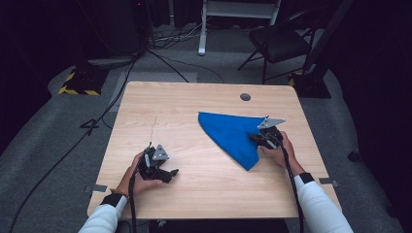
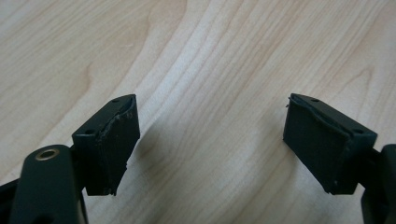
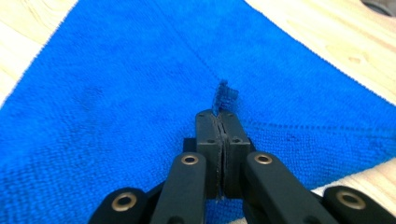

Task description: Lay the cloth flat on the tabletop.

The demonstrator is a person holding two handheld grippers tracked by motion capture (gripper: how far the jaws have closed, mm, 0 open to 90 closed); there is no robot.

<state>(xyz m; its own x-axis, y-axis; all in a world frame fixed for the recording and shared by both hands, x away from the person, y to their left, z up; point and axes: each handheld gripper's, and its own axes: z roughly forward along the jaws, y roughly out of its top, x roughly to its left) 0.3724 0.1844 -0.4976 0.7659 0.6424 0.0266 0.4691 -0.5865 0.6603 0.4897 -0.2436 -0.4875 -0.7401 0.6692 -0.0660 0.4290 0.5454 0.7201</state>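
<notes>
- A pale wood-grain table (image 1: 194,189) stands on grey carpet in a dark room, with cables on the floor and a black chair (image 1: 277,41) behind it.
- A bright blue terry cloth, folded into a triangle (image 1: 228,133), lies flat on the right half of the table, its narrow tip pointing toward the person.
- The right gripper (image 3: 223,112) is clenched on a small tuft of the cloth, pinched up from the layers near its right edge; in the right gripper view the jaws meet with blue pile poking out above them.
- The left gripper (image 2: 210,140) is released, jaws spread wide over bare wood with nothing between them, well apart from the cloth at the table's near left.
- Likely risk: the pinch looks shallow, so a quick lift could let the tuft slip out, or catch just the top layer and pull the fold open.
- With one hand holding, dragging could skew the triangle.
- The cloth looks soft, nubbly and clean, with a faint stitched seam along one edge.
</notes>
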